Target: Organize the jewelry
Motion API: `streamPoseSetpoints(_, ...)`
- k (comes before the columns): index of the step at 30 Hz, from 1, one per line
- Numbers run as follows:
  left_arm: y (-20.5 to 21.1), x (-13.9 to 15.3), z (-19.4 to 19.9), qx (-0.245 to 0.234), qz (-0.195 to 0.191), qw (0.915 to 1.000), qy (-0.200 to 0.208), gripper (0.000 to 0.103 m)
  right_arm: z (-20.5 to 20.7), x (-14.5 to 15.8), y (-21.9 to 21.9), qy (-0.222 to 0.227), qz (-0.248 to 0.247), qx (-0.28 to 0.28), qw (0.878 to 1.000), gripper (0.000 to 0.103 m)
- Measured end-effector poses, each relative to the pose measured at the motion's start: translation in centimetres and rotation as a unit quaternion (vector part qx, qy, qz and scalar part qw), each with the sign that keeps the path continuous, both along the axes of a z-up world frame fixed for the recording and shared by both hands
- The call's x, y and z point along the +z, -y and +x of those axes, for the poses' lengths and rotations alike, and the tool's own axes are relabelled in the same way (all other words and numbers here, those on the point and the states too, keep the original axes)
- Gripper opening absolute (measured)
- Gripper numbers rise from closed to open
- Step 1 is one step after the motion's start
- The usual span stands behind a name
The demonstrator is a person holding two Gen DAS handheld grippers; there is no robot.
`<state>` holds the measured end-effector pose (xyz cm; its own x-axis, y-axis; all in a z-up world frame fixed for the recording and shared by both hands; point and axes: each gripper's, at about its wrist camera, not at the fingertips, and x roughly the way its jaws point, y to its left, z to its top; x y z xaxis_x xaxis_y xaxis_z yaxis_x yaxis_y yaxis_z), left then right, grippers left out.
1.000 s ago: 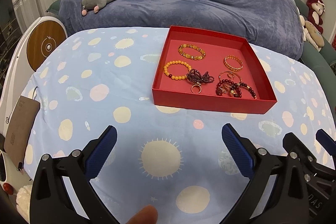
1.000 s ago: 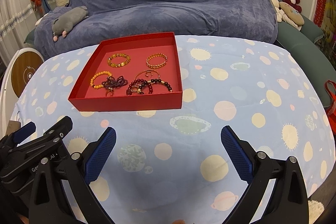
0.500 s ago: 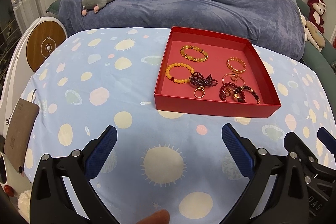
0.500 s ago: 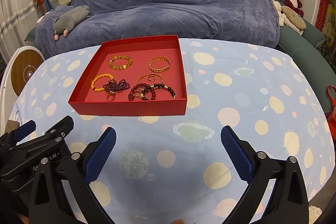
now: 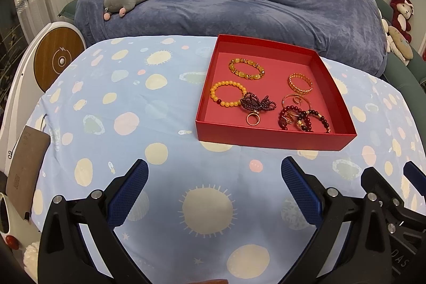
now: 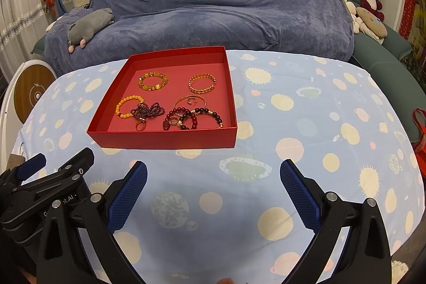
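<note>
We hold both tools low over the pale blue planet-print tablecloth, short of the shallow red cardboard box where all the jewelry lies. Our left gripper and right gripper both stand with their blue-padded fingers spread wide and nothing between them.

The risk sits along the box's near wall. There the dark garnet-coloured bead strand is bunched against the yellow-orange bead bracelet, with a thin gold ring just beside it. To their right, the dark red and black bead bracelets are tangled with a slim gold bangle. If we pinch into either heap, we judge that a neighbour may come up with the piece we want and drop. The box looks light, so a finger catching its wall could shove it across the cloth. The amber bead bracelet and the gold link bracelet lie apart and look like safer picks.
</note>
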<state>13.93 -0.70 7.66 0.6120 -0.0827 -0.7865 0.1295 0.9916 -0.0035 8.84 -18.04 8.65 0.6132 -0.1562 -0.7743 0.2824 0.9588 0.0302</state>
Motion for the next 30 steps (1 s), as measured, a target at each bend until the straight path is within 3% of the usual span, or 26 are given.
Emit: streamPoseSetpoints(30,0.15,0.15,-0.31,0.012,0.010,0.9998,0.013,0.095,0.21,0.40,-0.05,0.002,0.001,-0.001,1.000,0.096)
